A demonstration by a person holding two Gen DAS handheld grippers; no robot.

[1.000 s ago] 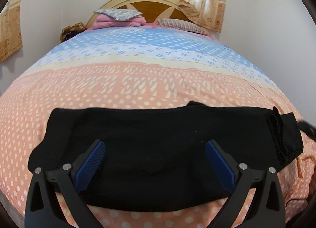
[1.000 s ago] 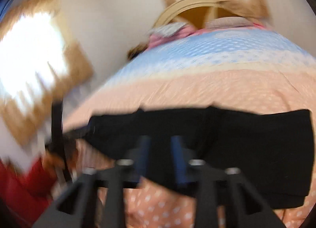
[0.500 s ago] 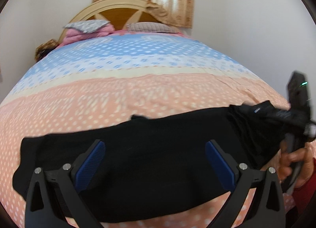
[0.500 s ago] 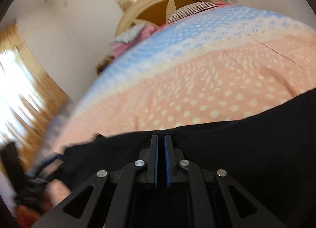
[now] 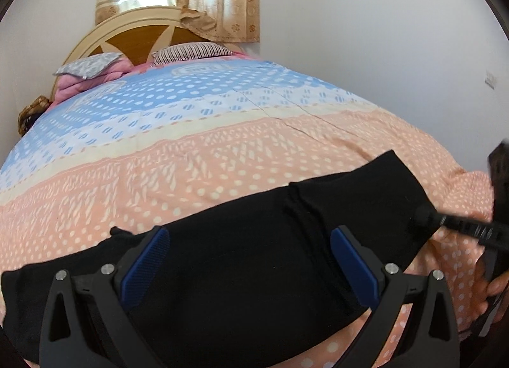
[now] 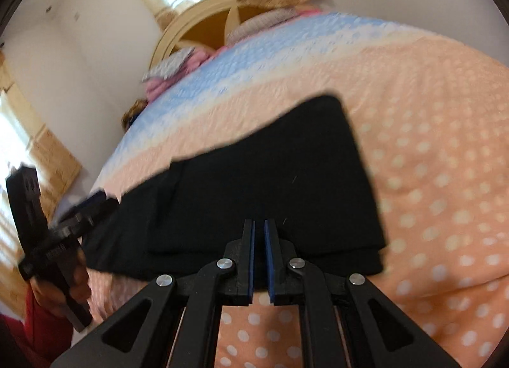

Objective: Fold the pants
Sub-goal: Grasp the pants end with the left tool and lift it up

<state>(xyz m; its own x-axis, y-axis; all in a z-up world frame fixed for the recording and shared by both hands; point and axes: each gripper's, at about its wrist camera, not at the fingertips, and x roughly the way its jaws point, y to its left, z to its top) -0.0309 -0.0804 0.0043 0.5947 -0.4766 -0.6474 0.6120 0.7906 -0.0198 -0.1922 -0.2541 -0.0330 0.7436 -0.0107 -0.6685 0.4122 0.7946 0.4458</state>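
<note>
Black pants [image 5: 241,256] lie folded lengthwise in a long strip across the near part of the bed. My left gripper [image 5: 248,250] is open and empty, its blue pads spread wide just above the middle of the strip. In the right wrist view the pants [image 6: 270,177] show their right end doubled over into a thicker layer. My right gripper [image 6: 259,234] hovers over that end with its jaws nearly closed and a thin gap between the pads, holding nothing. It also shows at the right edge of the left wrist view [image 5: 461,228], its tips at the cloth's right end.
The bed has a pink, cream and blue dotted quilt [image 5: 191,151]. Pillows and a pink blanket [image 5: 92,75] lie by the wooden headboard [image 5: 140,33]. White walls and curtained windows surround the bed. The left gripper's handle and hand [image 6: 47,240] show in the right wrist view.
The right end of the pants has been laid over onto the strip. My right gripper has let go and drawn back. My left gripper has shifted right along the cloth, still open.
</note>
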